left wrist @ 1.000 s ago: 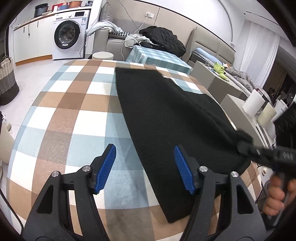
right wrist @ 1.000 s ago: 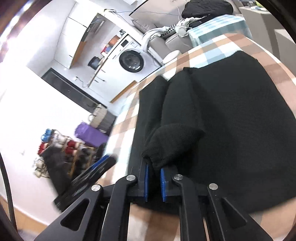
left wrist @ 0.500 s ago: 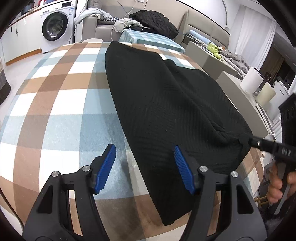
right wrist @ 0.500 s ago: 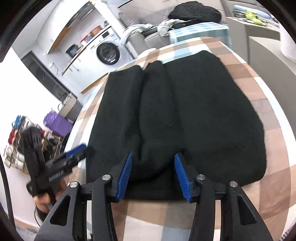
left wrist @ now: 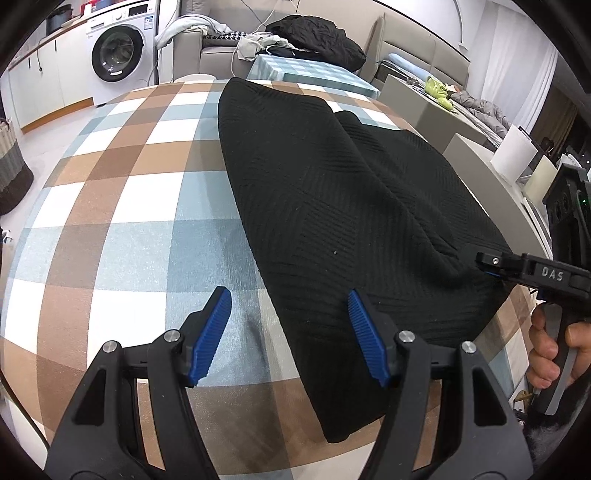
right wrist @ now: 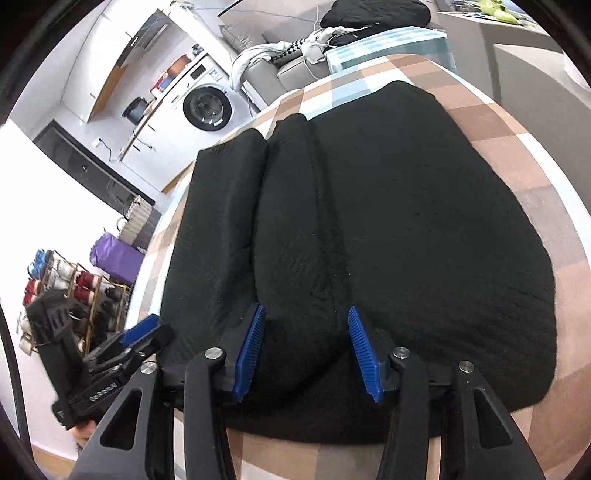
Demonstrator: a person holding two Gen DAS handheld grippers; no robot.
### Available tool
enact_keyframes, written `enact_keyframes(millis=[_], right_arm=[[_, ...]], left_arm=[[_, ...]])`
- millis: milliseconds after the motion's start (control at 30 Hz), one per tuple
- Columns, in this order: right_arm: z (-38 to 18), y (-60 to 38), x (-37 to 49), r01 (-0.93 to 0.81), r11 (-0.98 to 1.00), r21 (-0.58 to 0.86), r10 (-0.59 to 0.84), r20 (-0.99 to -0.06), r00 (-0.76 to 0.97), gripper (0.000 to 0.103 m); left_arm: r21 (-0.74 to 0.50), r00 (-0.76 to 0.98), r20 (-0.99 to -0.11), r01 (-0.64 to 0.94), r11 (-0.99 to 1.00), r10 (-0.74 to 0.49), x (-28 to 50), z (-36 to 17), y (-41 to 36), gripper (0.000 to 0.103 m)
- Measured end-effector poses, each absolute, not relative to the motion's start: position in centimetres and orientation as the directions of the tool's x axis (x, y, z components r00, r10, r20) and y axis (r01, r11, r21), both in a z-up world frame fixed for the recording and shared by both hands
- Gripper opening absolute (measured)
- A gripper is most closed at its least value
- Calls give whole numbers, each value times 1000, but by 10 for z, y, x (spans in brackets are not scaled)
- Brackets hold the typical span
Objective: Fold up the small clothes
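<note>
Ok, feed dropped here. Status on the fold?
Left gripper, right gripper open, empty. Black sweater flat on checked tablecloth, sleeves folded in. Nothing obstructing.

A white washing machine (left wrist: 117, 51) stands against the far wall, beside a grey sofa (left wrist: 207, 55) that carries a black jacket (left wrist: 317, 35) and some light clothes. A checked tablecloth (left wrist: 110, 206) in brown, blue and white covers the table. A shoe rack (right wrist: 70, 288) stands near a purple bag (right wrist: 114, 258).
</note>
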State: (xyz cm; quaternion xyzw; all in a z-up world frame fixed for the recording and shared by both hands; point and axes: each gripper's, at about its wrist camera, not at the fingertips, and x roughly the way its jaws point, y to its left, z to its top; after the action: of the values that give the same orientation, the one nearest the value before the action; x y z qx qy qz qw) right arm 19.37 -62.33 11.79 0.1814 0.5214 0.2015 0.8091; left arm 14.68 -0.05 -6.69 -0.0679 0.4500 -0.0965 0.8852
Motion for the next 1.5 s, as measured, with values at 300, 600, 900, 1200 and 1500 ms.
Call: enact_keyframes(millis=[300,600,900,1200,1500], right_arm=[[131,-608,184,-246,821,515,569,-710,414,13],[129,-609,177,-228,894,386,447,-804,392,13],[149,-664,184,-135,934,331,352,-782,515,45],[125,-702,186,-62,967,248,245,-825,509,48],[112,-677,181,-148,957,251,291,-840,458,30]], left_arm=[[-208,581,-780,110,972,-233,147,-64,2,63],[-219,569,-784,119,968,-248,148,-67,2,63],[-316,529,-786,103,943,-321,162,-84,4,63],[-382,534,-770,49,923,-348,191,-91,3,22],[-306,570,-777,32,952,-269,184,-85,20,15]])
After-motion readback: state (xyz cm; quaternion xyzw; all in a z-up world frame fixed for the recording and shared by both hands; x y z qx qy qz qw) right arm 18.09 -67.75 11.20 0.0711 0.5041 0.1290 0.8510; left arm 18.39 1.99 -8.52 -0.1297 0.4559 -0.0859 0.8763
